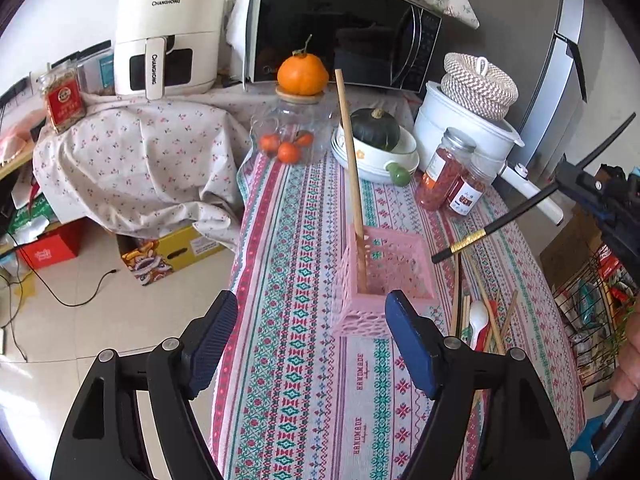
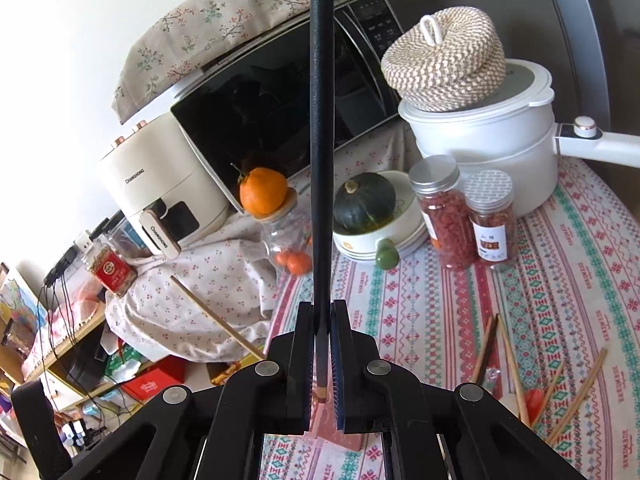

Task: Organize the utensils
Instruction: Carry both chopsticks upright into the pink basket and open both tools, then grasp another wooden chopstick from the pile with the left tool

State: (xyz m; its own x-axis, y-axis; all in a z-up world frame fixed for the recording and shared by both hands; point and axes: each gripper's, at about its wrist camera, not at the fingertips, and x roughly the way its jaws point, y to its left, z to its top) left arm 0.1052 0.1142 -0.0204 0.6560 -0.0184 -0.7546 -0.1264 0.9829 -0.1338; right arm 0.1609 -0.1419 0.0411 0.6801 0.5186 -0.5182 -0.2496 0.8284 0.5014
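I am pinching a black chopstick (image 2: 321,160) tight in my right tongs (image 2: 321,360). It is sticking straight out past the tips. My left tongs (image 1: 312,340) are spread wide and holding nothing. The pink basket (image 1: 384,276) is sitting on the table just in front of my left tongs, with one wooden chopstick (image 1: 352,168) standing in it. My black stick's tip is pointing at the basket from the right side, just beside its rim.

My right gripper (image 1: 600,196) is half cut off by the left wrist view's edge, so its hold on the black chopstick (image 1: 492,228) is hidden there. The pink basket (image 1: 384,280) hides the wooden chopstick's (image 1: 352,168) foot. Jar labels (image 2: 492,240) are too small to read.
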